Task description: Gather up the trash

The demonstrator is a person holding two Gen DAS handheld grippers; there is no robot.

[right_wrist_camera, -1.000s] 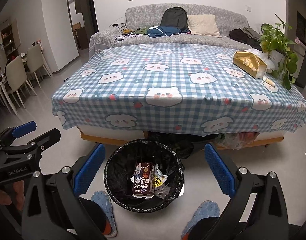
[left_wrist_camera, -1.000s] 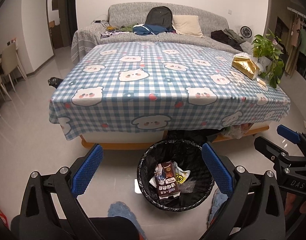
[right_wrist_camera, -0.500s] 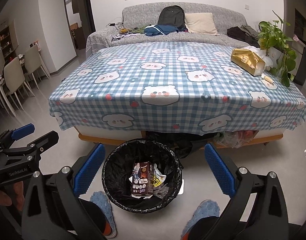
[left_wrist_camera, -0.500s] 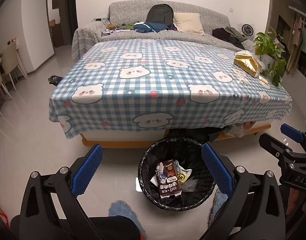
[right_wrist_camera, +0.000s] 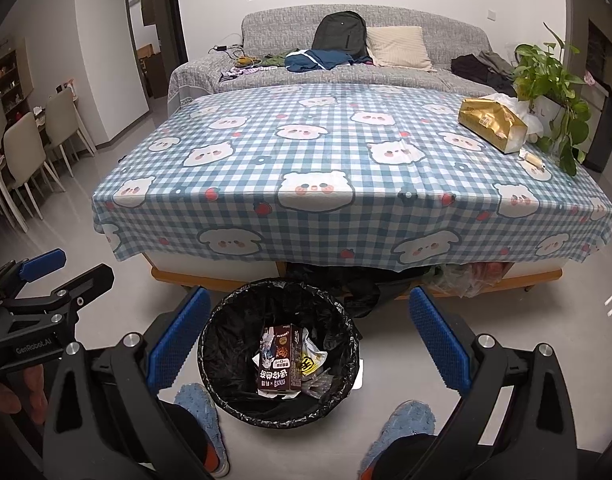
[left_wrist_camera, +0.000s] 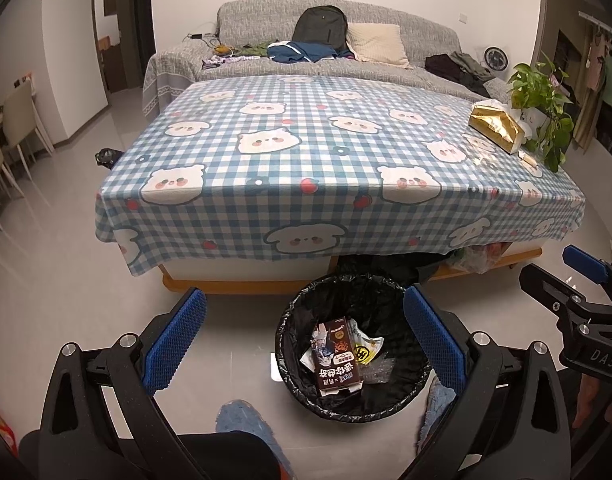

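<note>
My two views have drifted slightly: the table (left_wrist_camera: 337, 152) now sits a little lower in frame, and the trash bin (left_wrist_camera: 355, 346) has edged right.

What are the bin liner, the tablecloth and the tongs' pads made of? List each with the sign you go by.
Bin liner: thin black plastic film, likely; it is crinkled and glossy at the rim.
Tablecloth: looks like coated or plastic sheet, smooth with a slight sheen and printed check; woven cloth is possible.
Pads on the right tongs: blue, matte, knobbly grid texture, probably rubber. Left tongs match.
</note>
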